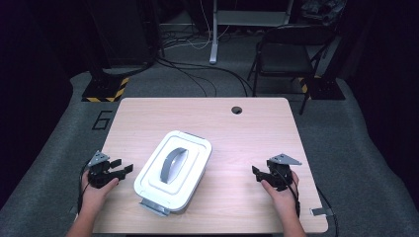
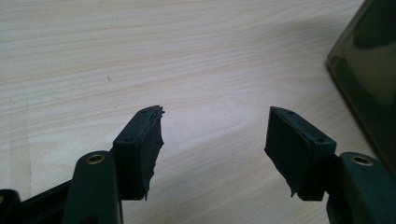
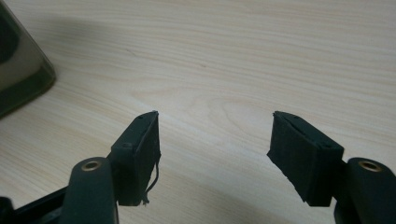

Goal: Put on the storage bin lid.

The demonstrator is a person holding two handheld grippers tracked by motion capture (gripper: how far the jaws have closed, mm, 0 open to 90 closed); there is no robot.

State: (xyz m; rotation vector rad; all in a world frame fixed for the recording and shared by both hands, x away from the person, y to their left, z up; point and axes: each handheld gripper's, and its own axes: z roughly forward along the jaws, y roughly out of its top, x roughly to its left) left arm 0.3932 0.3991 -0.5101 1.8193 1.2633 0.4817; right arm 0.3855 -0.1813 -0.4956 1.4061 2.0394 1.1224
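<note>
Both grippers sit low at the near table (image 1: 257, 123) edge, jaws apart and empty: the left gripper (image 1: 123, 168) just left of the box (image 1: 173, 170), the right gripper (image 1: 258, 174) well off to its right. Each points inward at the box, likely poised to take it from both sides. Lid on, grey handle (image 1: 173, 164) up, the box lies skewed at near centre, one latch (image 1: 154, 207) by the near edge. Bare wood beyond leaves room to move.

Left hand-held gripper (image 1: 123, 168), right hand-held gripper (image 1: 256, 172): black, grey triangular top plates, brass screws, frayed pads.
</note>
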